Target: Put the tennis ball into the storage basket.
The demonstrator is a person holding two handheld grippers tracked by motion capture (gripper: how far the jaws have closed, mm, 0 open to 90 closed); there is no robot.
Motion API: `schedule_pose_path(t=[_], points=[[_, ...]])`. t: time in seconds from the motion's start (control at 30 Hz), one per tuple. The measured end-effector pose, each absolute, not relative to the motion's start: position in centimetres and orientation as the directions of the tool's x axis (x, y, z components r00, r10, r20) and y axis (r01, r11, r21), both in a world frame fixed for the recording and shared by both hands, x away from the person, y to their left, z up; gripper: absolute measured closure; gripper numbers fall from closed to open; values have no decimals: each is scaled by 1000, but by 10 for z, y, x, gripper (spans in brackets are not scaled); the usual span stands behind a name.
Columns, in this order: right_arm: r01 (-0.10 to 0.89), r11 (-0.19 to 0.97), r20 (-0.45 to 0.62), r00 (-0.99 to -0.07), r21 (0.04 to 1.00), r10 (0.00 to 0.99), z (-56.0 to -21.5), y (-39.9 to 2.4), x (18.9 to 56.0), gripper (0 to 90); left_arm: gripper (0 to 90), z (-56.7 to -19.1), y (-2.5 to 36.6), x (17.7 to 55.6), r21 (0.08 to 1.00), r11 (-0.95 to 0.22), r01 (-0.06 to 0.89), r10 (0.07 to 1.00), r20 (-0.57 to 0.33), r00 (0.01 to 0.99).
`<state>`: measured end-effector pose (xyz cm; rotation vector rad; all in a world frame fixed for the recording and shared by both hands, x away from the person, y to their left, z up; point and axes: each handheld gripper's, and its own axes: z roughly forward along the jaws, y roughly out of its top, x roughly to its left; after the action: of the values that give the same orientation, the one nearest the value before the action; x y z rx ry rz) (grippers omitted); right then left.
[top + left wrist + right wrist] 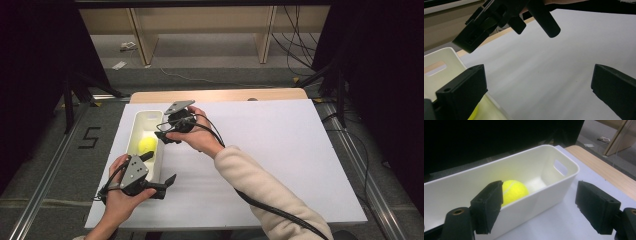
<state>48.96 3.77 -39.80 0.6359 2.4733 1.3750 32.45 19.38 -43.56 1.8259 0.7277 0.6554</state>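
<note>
Nearest the person, at about seven o'clock on the table in the high view, the left gripper (161,172) sits in the left hand (120,197), its grey three-cornered plate facing up and its two blocky black jaws spread wide with nothing between them; one jaw reaches over the near end of the bin, the other hangs above the sheet at the bin's three o'clock side. The white sheet (280,150) covering the table is smooth, matt and flat — in the left gripper view it runs pale and unmarked between the parted jaws. Beyond that gripper lies the bin (135,127), a long, narrow white plastic trough with rounded corners, glossy walls and a slotted handle cut into its far end. Inside it, roughly midway along, rests the tennis ball (514,191), a fuzzy yellow-green sphere with a pale curved seam, sitting on the bin's floor. Farther on, at the bin's three o'clock side and just above its rim, the right gripper (163,137) is held in the right hand (200,135), a cream knitted sleeve trailing behind — its square-edged black jaws stand well apart and empty, framing the ball and the bin's near wall in the right gripper view. At twelve o'clock a strip of light wooden tabletop (215,95) shows past the sheet.
</note>
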Motion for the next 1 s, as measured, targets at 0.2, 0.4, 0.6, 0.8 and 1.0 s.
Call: schedule_pose_path(t=[0.2,0.4,0.6,0.8,1.0], points=[[255,454,-5,-868,854,496,-395,23,490,228,0,-436,194,324,938,-296,181,737,104,668],[260,444,-6,-858,857,513,-393,8,489,228,0,-436,194,324,938,-296,181,738,104,667],[257,436,-11,-851,863,524,-390,-5,488,228,0,-436,194,324,938,-296,181,738,104,667],[265,423,-6,-841,866,541,-388,-22,486,228,0,-436,195,324,939,-293,181,739,103,665],[276,411,-5,-826,869,564,-389,-40,486,228,0,-436,194,324,938,-295,181,739,104,666]])
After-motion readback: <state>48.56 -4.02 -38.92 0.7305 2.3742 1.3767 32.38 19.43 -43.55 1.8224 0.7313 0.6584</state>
